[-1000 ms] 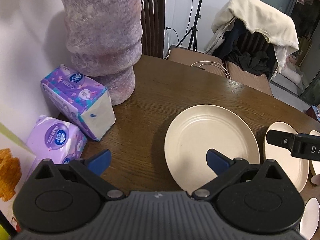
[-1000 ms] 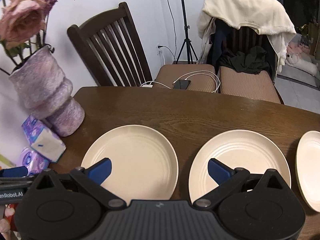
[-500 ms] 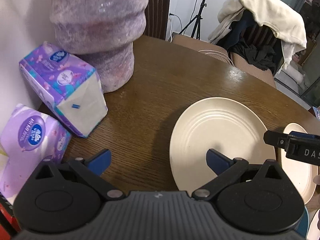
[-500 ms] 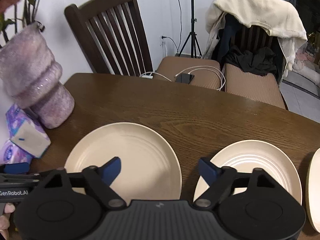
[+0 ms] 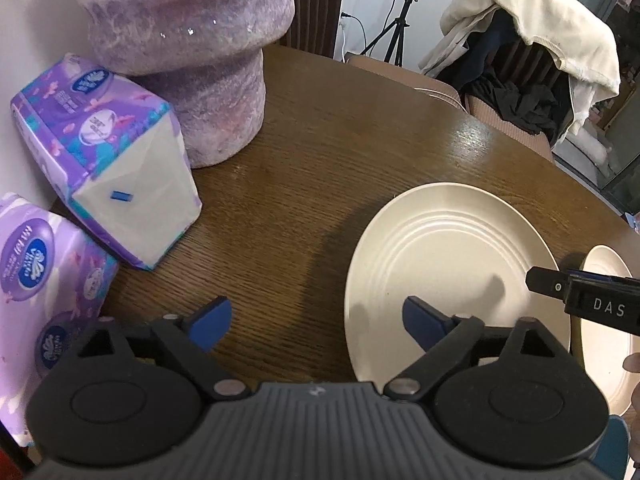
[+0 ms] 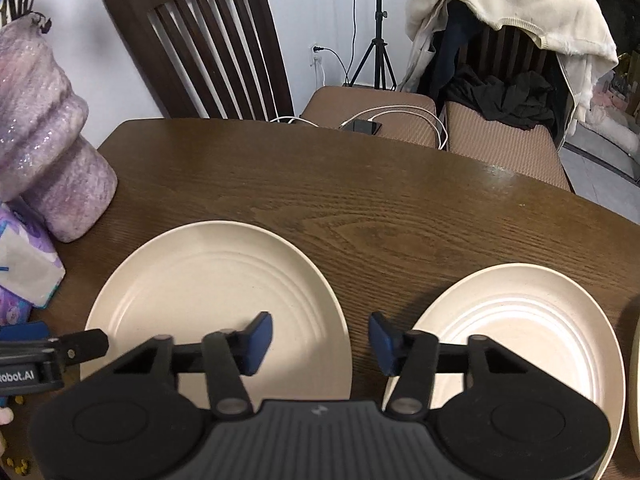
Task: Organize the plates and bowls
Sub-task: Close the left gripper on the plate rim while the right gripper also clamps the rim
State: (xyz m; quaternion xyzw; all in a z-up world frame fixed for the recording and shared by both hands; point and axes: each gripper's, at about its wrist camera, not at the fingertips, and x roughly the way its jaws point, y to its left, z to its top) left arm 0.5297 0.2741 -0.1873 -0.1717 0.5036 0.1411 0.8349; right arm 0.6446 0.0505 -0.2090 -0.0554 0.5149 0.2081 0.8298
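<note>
Farthest left, two purple tissue packs (image 5: pixel 108 152) lean by the fuzzy lilac vase (image 5: pixel 192 52), pushed to the wall side, probably to keep the middle of the brown wooden surface (image 6: pixel 360 200) free for crockery.

Next comes the left gripper (image 5: pixel 316 318), angled steeply down. Its jaws are wide but closing, and they straddle the near left rim of the left cream plate (image 6: pixel 216 300): one blue pad over bare wood, the other above the plate's ribbed floor. Neither pad presses the rim yet.

The plate lies flat, right way up, apart from its neighbour; that layout suggests the plates are laid out singly and have yet to be stacked.

The right gripper (image 6: pixel 320 342) is tilted down much the same. Its jaws are roughly half apart and closing, with the left pad over the left plate's right rim and the right pad beside the right cream plate (image 6: pixel 520 332). I judge it aims for that rim, so both grippers would lift one plate from opposite edges.

A third plate's edge (image 6: pixel 635 380) peeks in far right.
</note>
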